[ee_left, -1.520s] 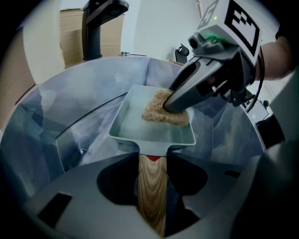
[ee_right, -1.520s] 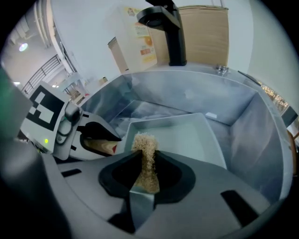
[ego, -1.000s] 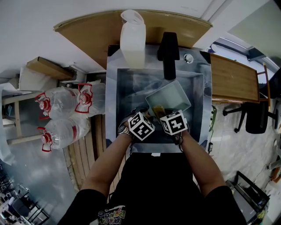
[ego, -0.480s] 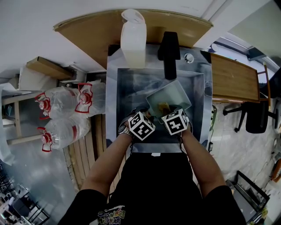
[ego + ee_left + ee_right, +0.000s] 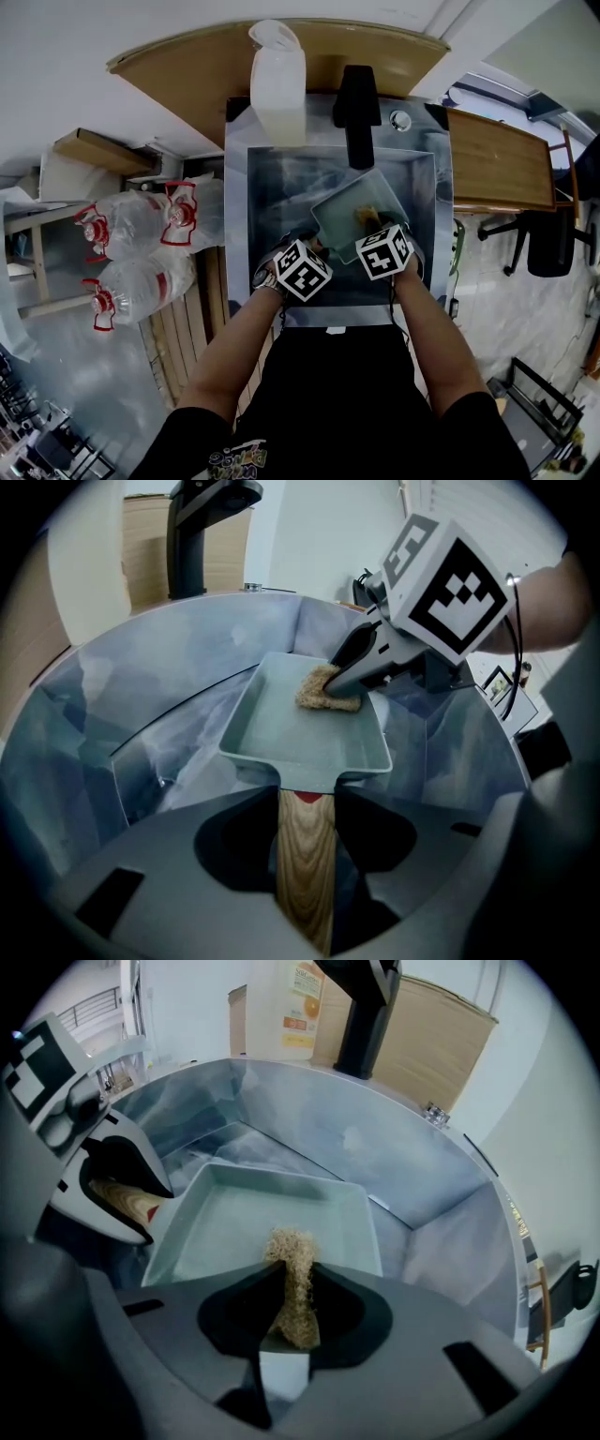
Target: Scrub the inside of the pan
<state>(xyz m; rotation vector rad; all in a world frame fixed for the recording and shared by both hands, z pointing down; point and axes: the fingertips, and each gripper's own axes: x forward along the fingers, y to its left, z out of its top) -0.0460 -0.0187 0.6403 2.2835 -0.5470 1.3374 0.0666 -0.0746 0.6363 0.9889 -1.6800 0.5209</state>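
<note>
Clamping the pan (image 5: 281,733) by its handle (image 5: 305,874) — left gripper (image 5: 306,808) — we press the sponge (image 5: 291,1246), pinched in our right gripper (image 5: 295,1307), inside.

Count so far:
- 1 steel sink (image 5: 281,187)
- 1 black faucet (image 5: 359,103)
- 1 square pan (image 5: 342,211)
- 1 scrub pad (image 5: 292,1260)
- 2 grippers: left gripper (image 5: 305,850) and right gripper (image 5: 292,1309)
- 1 white plastic jug (image 5: 278,89), far side on the counter (image 5: 187,66)
- 3 clear red-capped water bottles (image 5: 127,225), left
- 1 wooden side table (image 5: 497,159), right
- 1 office chair (image 5: 548,246), far right
</note>
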